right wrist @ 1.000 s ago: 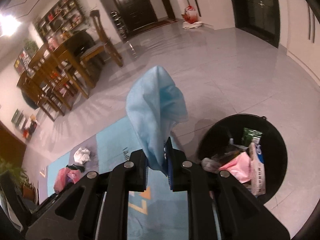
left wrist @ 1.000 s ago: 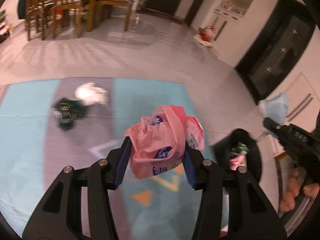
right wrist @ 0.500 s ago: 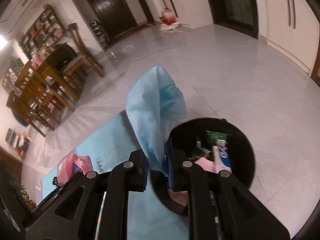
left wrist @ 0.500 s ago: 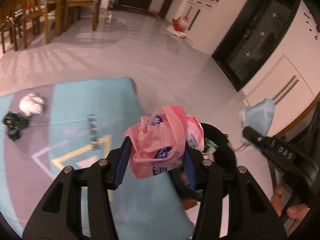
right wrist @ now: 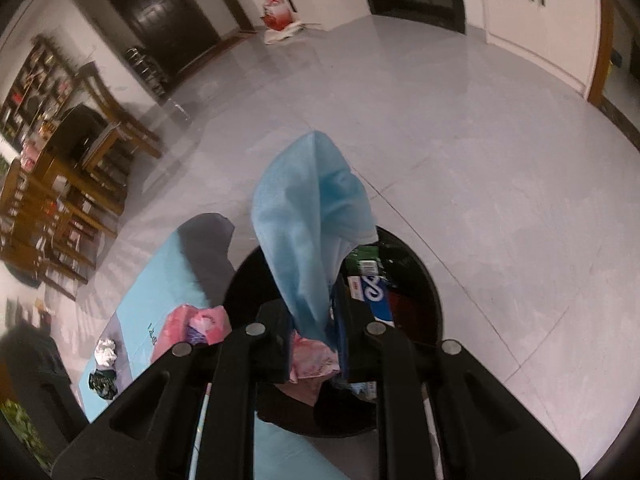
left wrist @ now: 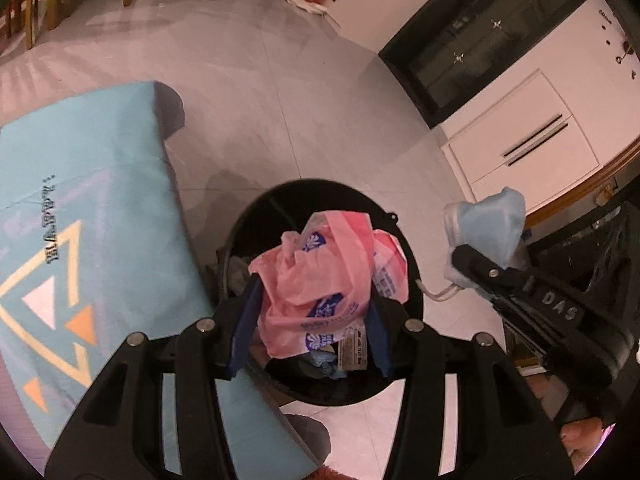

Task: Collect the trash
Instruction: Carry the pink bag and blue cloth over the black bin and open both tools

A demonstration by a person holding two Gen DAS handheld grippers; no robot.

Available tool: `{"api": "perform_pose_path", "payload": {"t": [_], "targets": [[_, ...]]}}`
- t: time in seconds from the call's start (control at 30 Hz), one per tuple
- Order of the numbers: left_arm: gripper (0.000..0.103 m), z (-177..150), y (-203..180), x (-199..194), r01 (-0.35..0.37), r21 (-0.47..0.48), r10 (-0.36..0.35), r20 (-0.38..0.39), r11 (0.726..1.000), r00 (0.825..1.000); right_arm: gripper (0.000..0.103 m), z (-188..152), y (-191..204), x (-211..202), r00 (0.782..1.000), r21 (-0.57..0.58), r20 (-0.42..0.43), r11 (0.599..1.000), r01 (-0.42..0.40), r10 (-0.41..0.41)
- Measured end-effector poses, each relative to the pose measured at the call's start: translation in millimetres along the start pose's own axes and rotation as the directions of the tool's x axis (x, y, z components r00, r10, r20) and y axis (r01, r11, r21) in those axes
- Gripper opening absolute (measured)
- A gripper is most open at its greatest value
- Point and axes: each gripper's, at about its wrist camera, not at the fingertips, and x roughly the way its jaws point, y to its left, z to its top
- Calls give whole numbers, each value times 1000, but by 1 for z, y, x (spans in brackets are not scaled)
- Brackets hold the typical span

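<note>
Bin sitting below both grippers: I'm clamping light, crinkly pink bag mid-bunch in left gripper; right gripper pinching limp blue mask's lower edge.

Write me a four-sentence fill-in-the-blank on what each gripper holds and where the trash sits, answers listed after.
1. The left gripper is shut on a crumpled ____ plastic bag.
2. The right gripper pinches a light blue ____.
3. Both hang over the round ____ trash bin.
4. A white paper wad lies on the ____ mat.

Answers: pink; face mask; black; teal
</note>
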Motion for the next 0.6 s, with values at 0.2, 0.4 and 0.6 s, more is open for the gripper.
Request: {"api": "perform_pose_path", "payload": {"t": [0.2,0.4,0.6], "targets": [[49,-3,1,35,14,-16,-15,-68,1000,998,18,1,-20,8,997,83,-52,995,-55,59],[49,-3,-10,51,13,8,-12,-76,1000,997,19,0,-18,10,998,90,-53,995,-38,43],[75,-5,-24,53,18,49,-14,-66,999,998,25,1,-9,17,997,74,-74,997,-16,22]]}}
